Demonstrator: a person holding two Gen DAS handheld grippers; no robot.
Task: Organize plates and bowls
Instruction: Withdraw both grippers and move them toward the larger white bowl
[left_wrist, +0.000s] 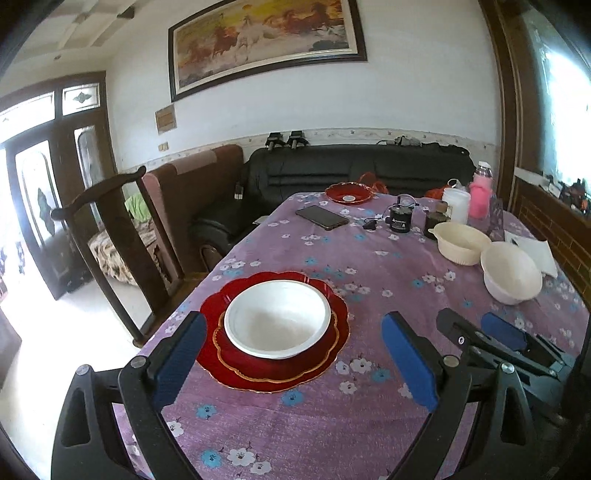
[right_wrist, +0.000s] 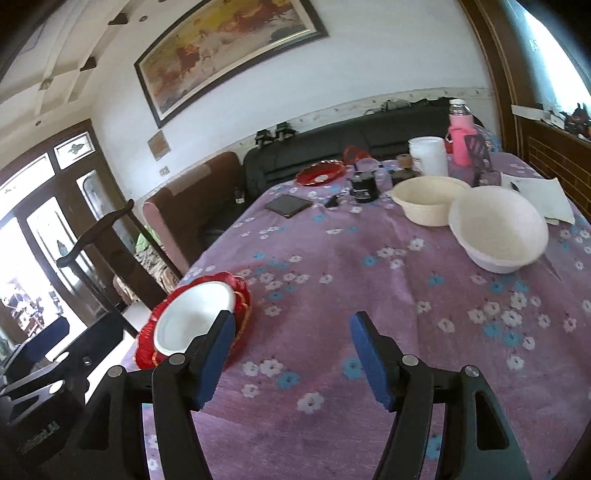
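A white bowl (left_wrist: 277, 319) sits on stacked red scalloped plates (left_wrist: 334, 354) near the table's left edge. My left gripper (left_wrist: 291, 332) is open and empty, its blue pads either side of the stack, just in front of it. A second white bowl (left_wrist: 511, 273) and a cream bowl (left_wrist: 461, 242) stand at the right. Another red plate (left_wrist: 349, 192) lies at the far end. My right gripper (right_wrist: 291, 330) is open and empty above bare cloth; the stack (right_wrist: 243, 291) is to its left, the white bowl (right_wrist: 498, 230) and cream bowl (right_wrist: 428, 201) ahead right.
The table wears a purple flowered cloth (left_wrist: 332, 258). A phone (left_wrist: 322, 217), a small black jar (left_wrist: 400, 219), a white cup (left_wrist: 457, 205), a pink bottle (left_wrist: 480, 194) and papers (left_wrist: 535, 251) sit at the far side. A wooden chair (left_wrist: 110, 229) stands left of the table.
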